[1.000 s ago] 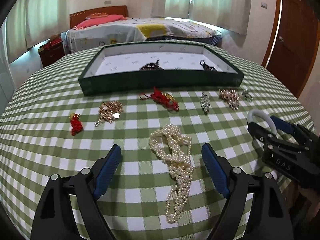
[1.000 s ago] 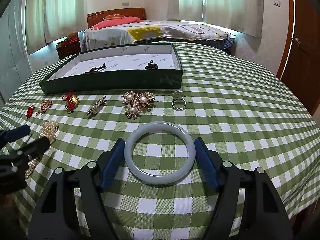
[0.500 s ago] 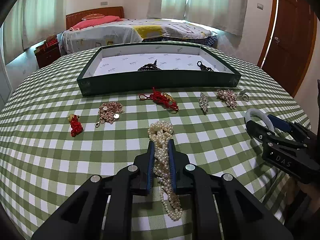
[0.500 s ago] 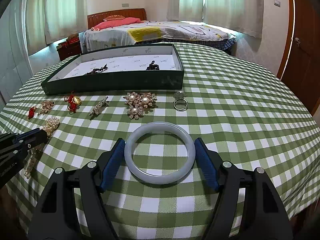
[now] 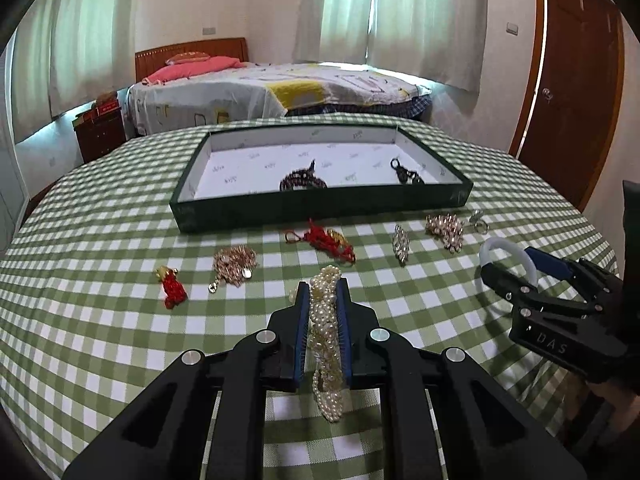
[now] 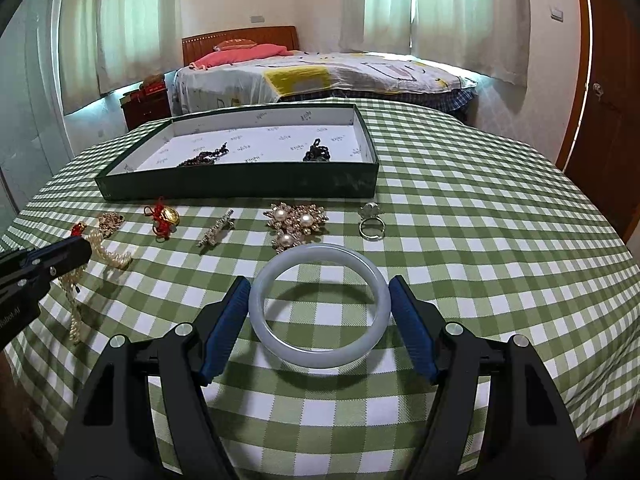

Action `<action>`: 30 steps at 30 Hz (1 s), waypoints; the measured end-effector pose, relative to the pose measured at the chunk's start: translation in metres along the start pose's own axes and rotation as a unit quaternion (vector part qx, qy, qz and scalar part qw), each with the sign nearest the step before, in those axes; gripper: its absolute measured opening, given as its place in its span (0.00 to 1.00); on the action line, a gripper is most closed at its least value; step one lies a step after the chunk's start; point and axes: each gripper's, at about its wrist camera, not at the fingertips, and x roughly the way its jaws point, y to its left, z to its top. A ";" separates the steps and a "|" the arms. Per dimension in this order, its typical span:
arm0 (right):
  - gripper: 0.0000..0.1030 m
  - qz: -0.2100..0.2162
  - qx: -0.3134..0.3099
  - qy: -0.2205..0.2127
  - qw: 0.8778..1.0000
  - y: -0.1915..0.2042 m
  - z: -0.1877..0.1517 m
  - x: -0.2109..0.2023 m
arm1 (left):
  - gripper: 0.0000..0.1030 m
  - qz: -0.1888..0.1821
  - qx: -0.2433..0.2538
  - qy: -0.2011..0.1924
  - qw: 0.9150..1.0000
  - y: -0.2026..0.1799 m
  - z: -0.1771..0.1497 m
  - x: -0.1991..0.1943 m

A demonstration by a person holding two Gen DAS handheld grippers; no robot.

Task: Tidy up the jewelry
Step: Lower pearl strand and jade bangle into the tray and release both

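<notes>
Left gripper (image 5: 323, 300) clamped on the cream pearl strand necklace (image 5: 326, 340), loose loops dangling over the green checked tablecloth (image 5: 100, 320); they could slip out or snag en route to the dark green shallow tray (image 5: 320, 204). Right gripper (image 6: 320, 308) fingers apart, straddling the pale jade bangle (image 6: 320, 308); smooth, may squirt sideways when squeezed.

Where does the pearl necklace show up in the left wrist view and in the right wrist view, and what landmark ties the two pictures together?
Left wrist view: the pearl necklace sits low centre, clamped in the left hand-held gripper.
Right wrist view: far left edge, mid-height, draping from that gripper to the tablecloth.
Shared landmark: the green tray, behind the necklace in the left view, upper centre-left in the right.
</notes>
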 end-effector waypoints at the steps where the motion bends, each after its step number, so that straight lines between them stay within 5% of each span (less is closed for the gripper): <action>1: 0.67 0.001 -0.001 -0.002 1.000 0.001 0.001 -0.001 | 0.14 0.000 0.000 -0.003 1.000 0.001 0.001 -0.002; 18: 0.67 0.020 -0.006 -0.036 0.999 0.013 0.026 -0.019 | 0.14 0.007 -0.013 -0.051 0.999 0.013 0.033 -0.019; 30: 0.67 0.041 -0.020 -0.073 0.996 0.029 0.079 -0.013 | 0.14 0.014 -0.031 -0.086 0.996 0.038 0.082 -0.012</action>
